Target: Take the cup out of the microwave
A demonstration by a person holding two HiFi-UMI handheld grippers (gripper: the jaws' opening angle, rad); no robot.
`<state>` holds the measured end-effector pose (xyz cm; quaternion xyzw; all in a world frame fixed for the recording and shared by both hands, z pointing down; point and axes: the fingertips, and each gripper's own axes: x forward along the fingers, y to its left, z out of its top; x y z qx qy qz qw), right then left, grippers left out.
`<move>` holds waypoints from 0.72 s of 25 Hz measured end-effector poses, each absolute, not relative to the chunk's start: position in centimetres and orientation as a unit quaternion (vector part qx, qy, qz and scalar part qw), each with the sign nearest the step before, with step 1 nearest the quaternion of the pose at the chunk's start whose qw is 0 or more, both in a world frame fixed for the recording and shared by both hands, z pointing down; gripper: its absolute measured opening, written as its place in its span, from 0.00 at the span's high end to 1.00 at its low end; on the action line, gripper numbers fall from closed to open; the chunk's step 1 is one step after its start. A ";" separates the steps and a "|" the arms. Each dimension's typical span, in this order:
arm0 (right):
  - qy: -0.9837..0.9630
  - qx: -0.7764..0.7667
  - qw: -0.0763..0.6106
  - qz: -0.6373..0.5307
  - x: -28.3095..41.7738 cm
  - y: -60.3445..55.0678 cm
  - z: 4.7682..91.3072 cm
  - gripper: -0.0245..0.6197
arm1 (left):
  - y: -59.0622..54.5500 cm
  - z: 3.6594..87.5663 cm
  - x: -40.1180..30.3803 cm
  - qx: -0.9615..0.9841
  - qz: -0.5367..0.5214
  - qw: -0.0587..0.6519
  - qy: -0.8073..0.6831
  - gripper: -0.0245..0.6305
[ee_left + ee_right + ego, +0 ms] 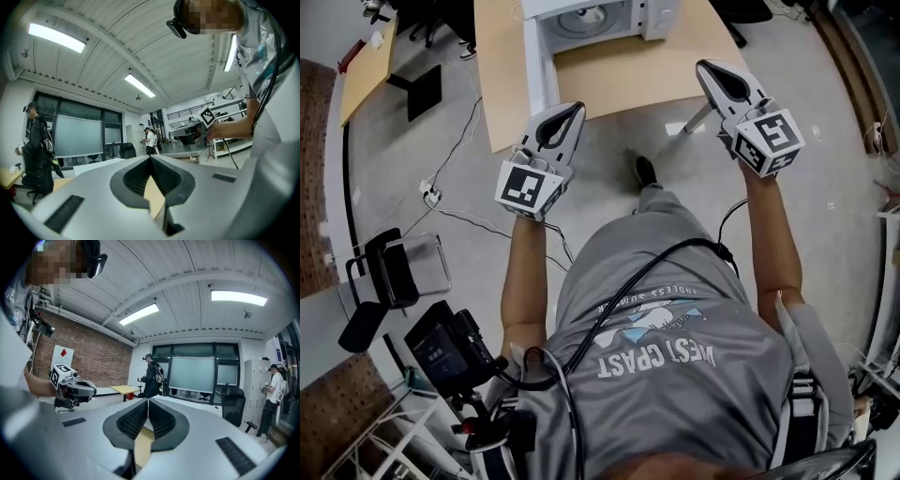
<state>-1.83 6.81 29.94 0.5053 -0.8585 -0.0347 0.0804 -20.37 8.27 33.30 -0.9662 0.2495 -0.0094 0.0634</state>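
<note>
In the head view a white microwave (pixel 649 14) stands at the back of a wooden table (pixel 628 80). Its door (pixel 536 66) hangs open to the left, and the round turntable (pixel 581 19) shows inside. No cup is visible in any view. My left gripper (pixel 577 107) is held level before the table's front edge, below the door, jaws shut and empty. My right gripper (pixel 701 66) is over the table's right front part, also shut on nothing. In the left gripper view, the left gripper (pixel 151 157) has its pads meeting. The right gripper (pixel 148 400) shows the same in its own view.
A black camera rig (pixel 441 347) and a chair (pixel 398 267) stand on the floor at lower left. Cables and a power strip (pixel 429 194) lie left of the person. A second wooden table (pixel 367 66) is at far left. People (pixel 151 373) stand across the room.
</note>
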 end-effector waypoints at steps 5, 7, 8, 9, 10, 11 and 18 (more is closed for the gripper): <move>-0.870 0.486 0.081 -0.026 -3.9 4.4 30.7 0.94 | 7.0 32.7 -21.0 -0.963 0.004 0.059 0.263 0.90; -0.874 0.478 0.082 -0.023 -4.3 2.3 31.1 0.94 | 5.4 32.5 -21.1 -0.961 0.007 0.052 0.272 0.90; -0.876 0.475 0.082 -0.020 -4.3 1.1 31.4 0.94 | 4.4 32.5 -21.0 -0.960 0.008 0.050 0.276 0.90; -0.877 0.472 0.082 -0.017 -4.2 -0.2 31.8 0.94 | 3.5 32.6 -20.9 -0.959 0.009 0.048 0.280 0.90; -0.878 0.471 0.082 -0.013 -4.2 -1.3 32.2 0.94 | 2.6 32.6 -20.7 -0.958 0.009 0.047 0.282 0.90; -0.879 0.469 0.083 -0.009 -4.1 -2.3 32.6 0.94 | 1.9 32.7 -20.6 -0.958 0.009 0.045 0.284 0.90; -0.883 0.457 0.103 0.024 -3.8 -8.9 36.1 0.94 | -2.3 33.9 -19.7 -0.953 -0.029 0.023 0.302 0.90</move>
